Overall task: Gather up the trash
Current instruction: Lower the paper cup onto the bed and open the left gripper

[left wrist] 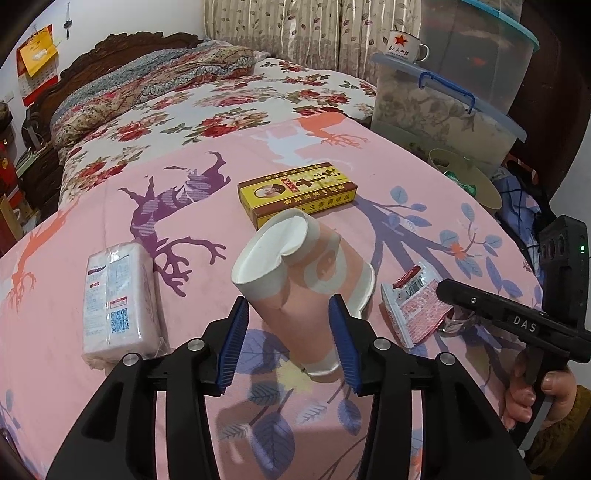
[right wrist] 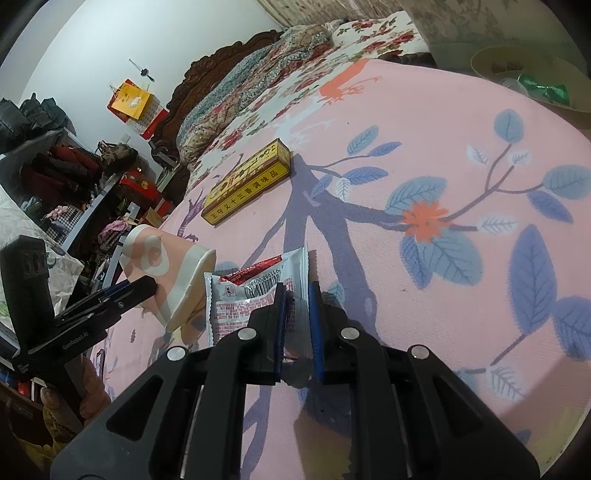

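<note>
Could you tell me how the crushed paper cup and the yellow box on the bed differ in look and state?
The paper cup is pink and white, dented and tilted between the left gripper pads; the yellow box is rectangular, undamaged and printed with brown bands. The cup is raised at an angle, while the box lies flat and untouched, farther up the pink bedspread. Both sit over the same bedspread.

Place: a lived-in bedroom in a home.
Bed [left wrist: 332, 155]: fills the frame — pink leaf-print sheet, rose-print quilt behind.
Headboard [left wrist: 110, 48]: carved dark wood, upper left.
Curtains [left wrist: 277, 26]: patterned, top centre.
Storage boxes [left wrist: 443, 103]: clear plastic, upper right, enamel mug [left wrist: 404, 46] on top.
Shelves [right wrist: 55, 166]: cluttered with clothes and bags — left edge of the right wrist view.
</note>
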Demonstrator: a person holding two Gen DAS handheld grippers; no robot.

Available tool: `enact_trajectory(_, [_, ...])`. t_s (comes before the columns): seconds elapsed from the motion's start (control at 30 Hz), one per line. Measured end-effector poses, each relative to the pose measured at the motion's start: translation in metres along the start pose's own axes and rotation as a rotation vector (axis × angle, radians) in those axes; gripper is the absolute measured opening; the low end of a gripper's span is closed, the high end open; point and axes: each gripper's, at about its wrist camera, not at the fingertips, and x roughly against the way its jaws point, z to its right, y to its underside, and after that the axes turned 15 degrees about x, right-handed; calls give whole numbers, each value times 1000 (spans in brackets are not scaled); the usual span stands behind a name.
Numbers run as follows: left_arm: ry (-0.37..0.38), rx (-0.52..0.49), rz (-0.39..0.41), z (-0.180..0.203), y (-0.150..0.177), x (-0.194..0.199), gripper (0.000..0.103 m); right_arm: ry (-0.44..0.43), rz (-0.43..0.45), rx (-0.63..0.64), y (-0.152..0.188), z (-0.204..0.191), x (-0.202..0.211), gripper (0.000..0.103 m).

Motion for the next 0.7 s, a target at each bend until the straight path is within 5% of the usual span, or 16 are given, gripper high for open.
enact_trajectory(0.7, [-71,25,30,-12,17,-22,53,17,1,5,0,0,-1,17])
